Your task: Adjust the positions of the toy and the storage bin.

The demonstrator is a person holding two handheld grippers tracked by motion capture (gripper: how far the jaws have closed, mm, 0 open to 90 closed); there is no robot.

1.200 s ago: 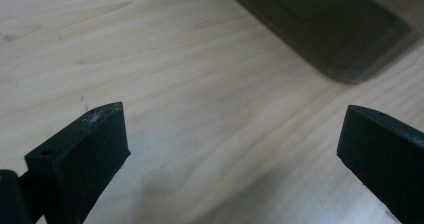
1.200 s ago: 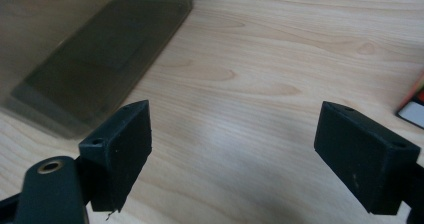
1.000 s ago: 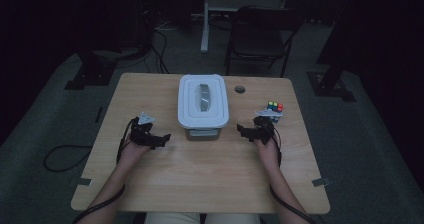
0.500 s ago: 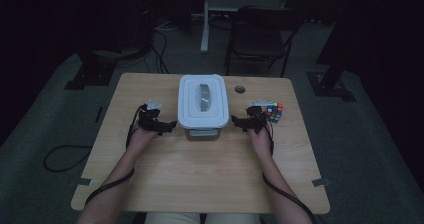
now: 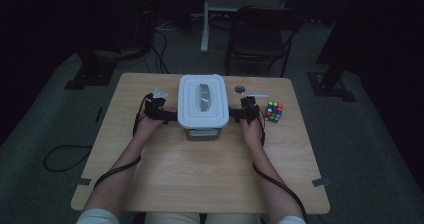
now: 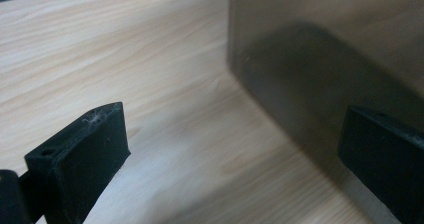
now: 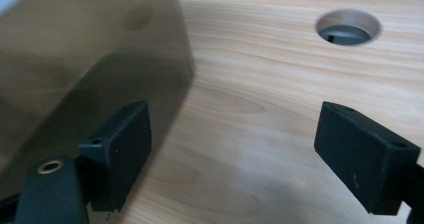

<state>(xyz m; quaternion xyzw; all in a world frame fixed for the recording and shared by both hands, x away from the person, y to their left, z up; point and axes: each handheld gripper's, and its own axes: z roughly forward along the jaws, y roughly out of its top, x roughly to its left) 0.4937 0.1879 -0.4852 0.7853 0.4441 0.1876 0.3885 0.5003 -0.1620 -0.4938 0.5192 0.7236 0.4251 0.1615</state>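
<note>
Left gripper (image 5: 172,116) and right gripper (image 5: 234,115), both spread wide and holding nothing, flank the lidded container (image 5: 202,104) on the counter (image 5: 200,179).

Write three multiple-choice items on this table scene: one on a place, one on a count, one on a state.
1. The puzzle cube lies where from the lidded box?
A. on its lid
B. right of it
C. left of it
2. How many grippers flank the box?
A. one
B. two
C. three
3. The box's lid is
A. on
B. off
C. upside down beside it

B: the cube sits beyond the right gripper.
B: the left gripper and the right one.
A: the lid covers the box.
</note>
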